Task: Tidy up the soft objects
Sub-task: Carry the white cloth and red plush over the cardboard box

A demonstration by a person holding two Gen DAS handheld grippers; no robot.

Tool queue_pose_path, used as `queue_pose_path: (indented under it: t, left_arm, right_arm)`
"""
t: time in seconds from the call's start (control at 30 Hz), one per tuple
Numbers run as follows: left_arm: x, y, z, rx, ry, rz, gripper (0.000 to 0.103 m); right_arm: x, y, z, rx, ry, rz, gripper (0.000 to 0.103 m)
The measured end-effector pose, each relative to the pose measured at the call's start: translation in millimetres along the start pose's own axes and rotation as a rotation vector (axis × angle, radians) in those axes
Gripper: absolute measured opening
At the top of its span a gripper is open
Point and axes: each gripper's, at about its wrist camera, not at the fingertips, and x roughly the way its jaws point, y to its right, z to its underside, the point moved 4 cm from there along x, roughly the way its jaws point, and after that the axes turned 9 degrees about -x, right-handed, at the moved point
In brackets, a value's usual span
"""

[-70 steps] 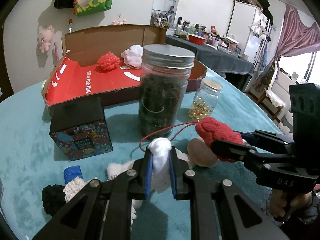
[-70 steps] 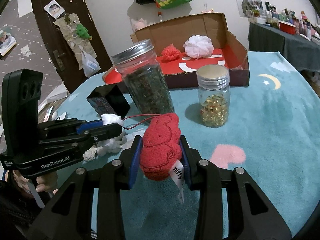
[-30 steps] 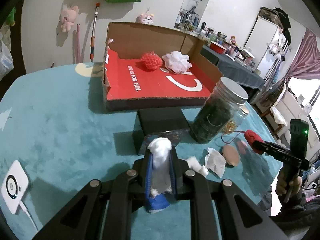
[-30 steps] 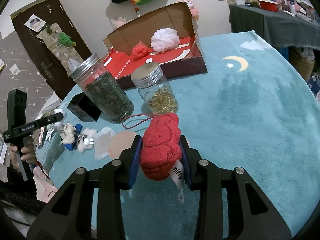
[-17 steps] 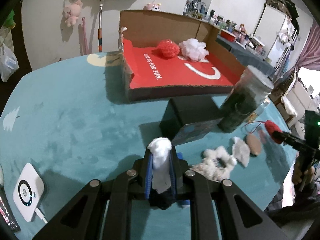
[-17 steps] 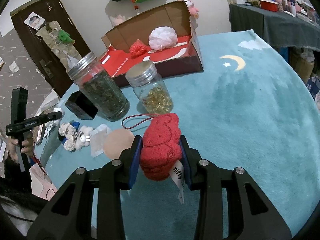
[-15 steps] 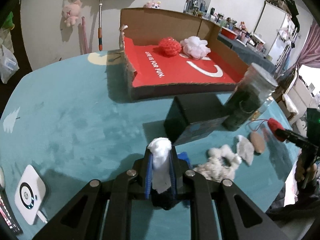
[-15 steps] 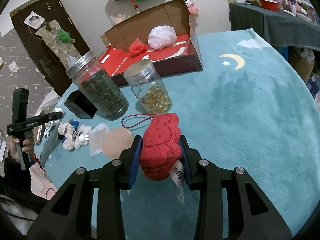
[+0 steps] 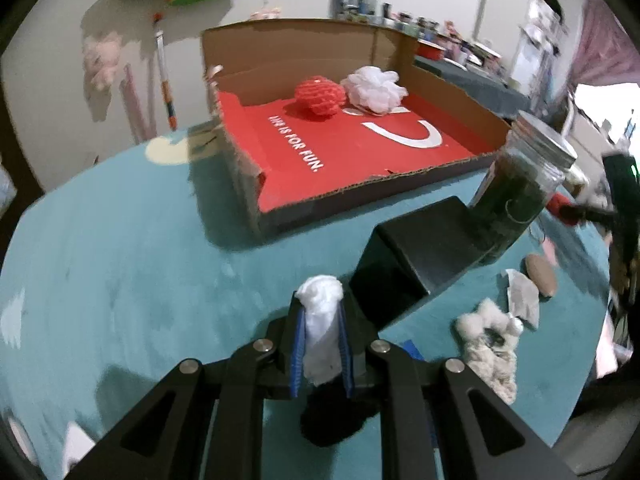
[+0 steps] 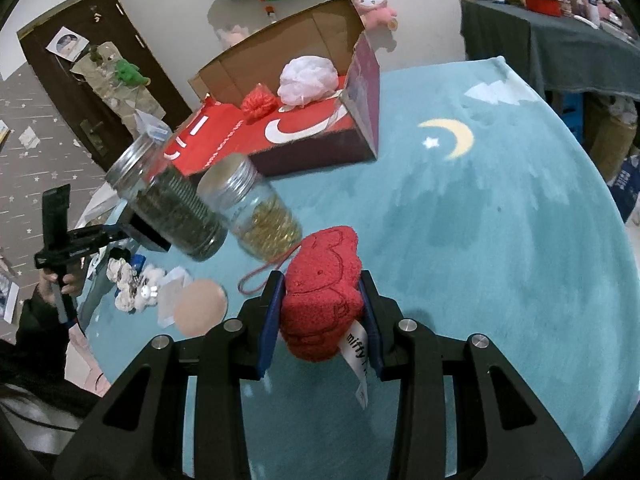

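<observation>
Over the teal rug [image 10: 500,240], the left gripper [image 9: 320,312] clasps a white toy [image 9: 320,332]; the right gripper [image 10: 320,296] grasps a red plush [image 10: 320,292].

Even indoor light, motion blur, fisheye-warped edges.

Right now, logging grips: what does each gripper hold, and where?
Left gripper: white soft toy, by its upper end. Right gripper: red plush, across its middle.

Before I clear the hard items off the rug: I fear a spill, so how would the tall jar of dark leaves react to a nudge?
The tall jar is probably tip-prone: it looks tall for its base and stands on soft teal rug. Its metal lid appears on, so contents likely stay in. Being round glass, it may roll into the small jar.
</observation>
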Motion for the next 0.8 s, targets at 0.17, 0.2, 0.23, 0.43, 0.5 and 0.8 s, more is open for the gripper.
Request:
queue_pose_path:
  t: [0.17,0.2,0.23,0.43,0.5,0.8]
  left_arm:
    - [2,2,-16,0.067,0.006,0.026,0.016]
    - [3,3,-18,0.076,0.006,0.028,0.016]
    - [3,4,-22,0.087,0.007,0.033,0.016]
    - [7,14,-43,0.136,0.009,0.041,0.016]
    - [5,18,-50,0.152,0.017,0.039,0.016]
    - [11,33,-91,0.166,0.046,-0.002,0.016]
  right_arm:
    - [8,12,-18,-0.013,-0.022,-0.047,0.034]
    - [9,13,-22,-0.018,-0.025,-0.050,0.034]
    - [11,15,-27,-0.023,-0.029,-0.051,0.034]
    - [20,10,-52,-0.081,-0.052,-0.079,0.034]
    - [22,4,-63,-0.122,-0.052,-0.068,0.034]
    - [18,-25,-117,-0.238,0.021,-0.070,0.034]
